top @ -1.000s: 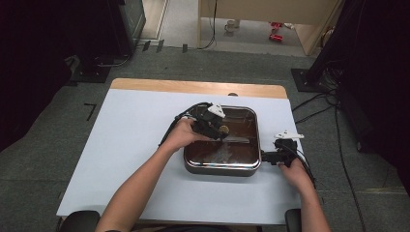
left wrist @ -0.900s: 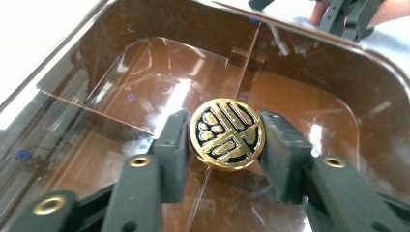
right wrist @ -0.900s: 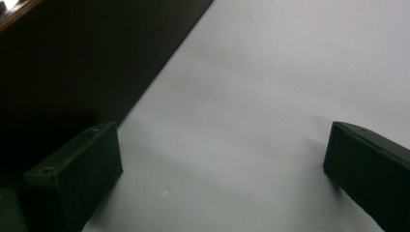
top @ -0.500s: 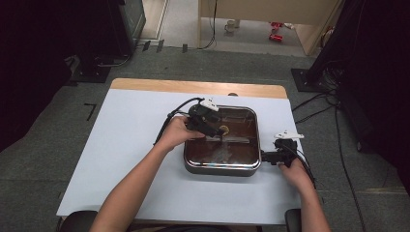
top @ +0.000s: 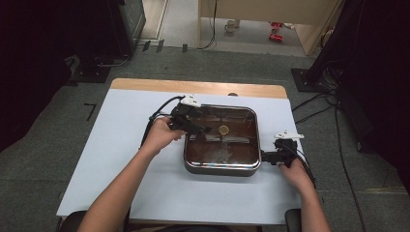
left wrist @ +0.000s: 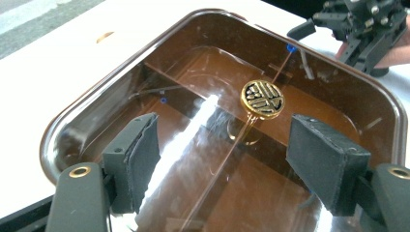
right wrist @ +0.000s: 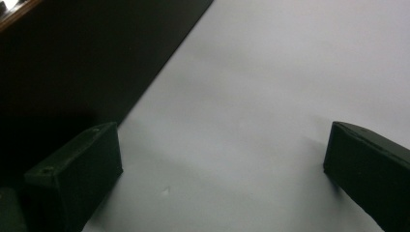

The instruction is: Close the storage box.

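Observation:
A brown square pan point(top: 220, 169) with a shiny rim point(left wrist: 92, 104) stands in the middle of the white table. A round gold knob point(top: 224, 129) with a black pattern point(left wrist: 263, 98) sits at its centre, over a glossy see-through surface. My left gripper point(top: 203, 129) hovers over the pan's left part and points at the knob. Its jaws have just been opening and now stand open point(left wrist: 225, 130) with nothing between them, short of the knob. My right gripper point(top: 265, 157) rests low at the pan's right side, open point(right wrist: 220, 130) over bare table, next to the pan's dark wall point(right wrist: 72, 58).
The white table top point(top: 121, 159) has free room left of the pan and in front of it. A wooden strip point(top: 193, 87) runs along the far edge. Cables trail from both grippers; more cables lie on the floor at the right.
My left gripper has let go of the gold knob, opened its jaws and drawn back to the left, a little higher. The right gripper and the pan have stayed where they were.

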The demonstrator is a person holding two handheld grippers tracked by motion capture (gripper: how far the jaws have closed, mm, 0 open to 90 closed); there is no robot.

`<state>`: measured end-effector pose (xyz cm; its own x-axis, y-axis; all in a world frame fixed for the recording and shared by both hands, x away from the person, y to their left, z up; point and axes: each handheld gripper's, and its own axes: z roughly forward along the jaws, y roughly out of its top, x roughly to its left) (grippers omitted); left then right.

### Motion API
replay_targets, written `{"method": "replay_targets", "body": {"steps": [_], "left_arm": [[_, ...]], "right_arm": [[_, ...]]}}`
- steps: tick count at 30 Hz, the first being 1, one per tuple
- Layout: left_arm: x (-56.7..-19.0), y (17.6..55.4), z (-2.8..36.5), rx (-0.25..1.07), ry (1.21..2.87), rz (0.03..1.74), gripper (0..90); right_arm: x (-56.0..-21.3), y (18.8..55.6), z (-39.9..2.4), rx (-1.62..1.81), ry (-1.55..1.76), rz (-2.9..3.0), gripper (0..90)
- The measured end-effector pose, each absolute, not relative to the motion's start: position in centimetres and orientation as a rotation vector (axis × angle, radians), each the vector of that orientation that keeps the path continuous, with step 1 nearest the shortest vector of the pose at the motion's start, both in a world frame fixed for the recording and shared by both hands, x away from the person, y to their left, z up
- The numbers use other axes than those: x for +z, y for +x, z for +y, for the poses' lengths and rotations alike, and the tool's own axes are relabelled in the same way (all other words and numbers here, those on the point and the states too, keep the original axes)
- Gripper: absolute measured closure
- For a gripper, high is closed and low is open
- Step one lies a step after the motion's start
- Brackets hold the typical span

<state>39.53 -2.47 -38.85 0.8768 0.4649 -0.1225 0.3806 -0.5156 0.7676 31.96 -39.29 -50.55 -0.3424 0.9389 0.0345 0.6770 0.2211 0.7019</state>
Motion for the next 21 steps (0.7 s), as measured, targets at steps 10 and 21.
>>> {"method": "replay_targets", "body": {"steps": [10, 21], "left_arm": [[-38.7, 38.3, 1.2, 0.197, 2.099, 0.726, 23.3], [-40.0, 36.8, 4.5, 0.271, 2.087, 0.820, 21.4]], "right_arm": [[-50.5, 32.0, -39.3, 0.892, 1.494, 2.104, 0.0], [-50.5, 32.0, -39.3, 0.892, 1.493, 2.103, 0.0]]}}
